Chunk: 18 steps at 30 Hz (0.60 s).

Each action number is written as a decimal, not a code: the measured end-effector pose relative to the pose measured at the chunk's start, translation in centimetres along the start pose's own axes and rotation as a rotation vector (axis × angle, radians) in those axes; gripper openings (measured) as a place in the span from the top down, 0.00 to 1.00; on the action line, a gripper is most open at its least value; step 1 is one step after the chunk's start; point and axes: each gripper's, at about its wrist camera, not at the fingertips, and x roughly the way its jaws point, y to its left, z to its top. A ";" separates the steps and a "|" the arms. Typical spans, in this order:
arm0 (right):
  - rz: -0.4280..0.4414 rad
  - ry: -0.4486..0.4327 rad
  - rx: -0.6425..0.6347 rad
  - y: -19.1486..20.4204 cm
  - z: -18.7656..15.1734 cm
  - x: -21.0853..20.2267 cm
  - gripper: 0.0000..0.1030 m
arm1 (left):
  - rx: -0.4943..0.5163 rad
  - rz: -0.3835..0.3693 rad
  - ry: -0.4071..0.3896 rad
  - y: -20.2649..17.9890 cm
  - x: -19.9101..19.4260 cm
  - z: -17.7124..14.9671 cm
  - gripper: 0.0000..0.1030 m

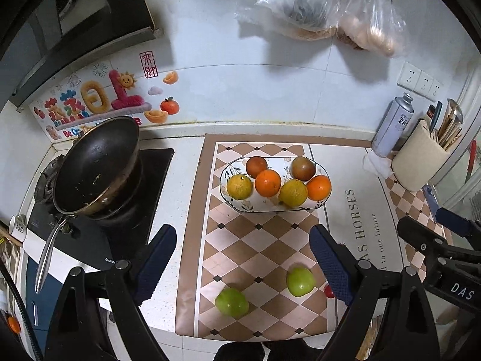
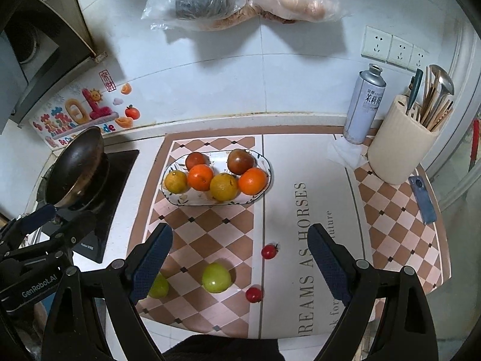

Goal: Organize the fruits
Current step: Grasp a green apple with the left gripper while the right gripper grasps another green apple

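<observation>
Right wrist view: six fruits sit in the plate [image 2: 264, 180]. Two green fruits [image 2: 216, 277] and two cherry tomatoes [image 2: 269, 251] lie loose on the mat. Your left gripper [image 1: 243, 258] and right gripper [image 2: 239, 258] gape empty; four left to plate.

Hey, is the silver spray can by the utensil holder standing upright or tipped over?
Upright. The spray can stands on its base on the counter, nozzle end up, beside the utensil holder.
</observation>
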 end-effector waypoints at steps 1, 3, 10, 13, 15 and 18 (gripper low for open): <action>0.003 0.001 0.001 0.1 -0.1 0.0 0.09 | 0.001 -0.002 0.001 0.0 0.0 -0.1 0.12; 0.018 0.009 0.009 0.2 -0.3 0.2 0.09 | -0.001 -0.007 0.006 0.1 0.1 -0.2 0.12; 0.109 0.208 0.049 -0.4 -1.7 7.1 0.09 | -0.025 -0.014 0.169 1.1 5.2 -1.3 0.02; 0.163 0.347 0.081 -0.8 -3.3 12.2 0.09 | -0.059 -0.018 0.273 2.0 8.6 -2.6 0.02; 0.194 0.430 0.101 -0.8 -4.6 15.5 0.09 | -0.091 -0.022 0.355 2.7 11.3 -3.8 0.02; 0.205 0.515 0.105 -0.5 -6.2 19.4 0.09 | -0.131 -0.029 0.454 3.6 14.1 -5.6 0.02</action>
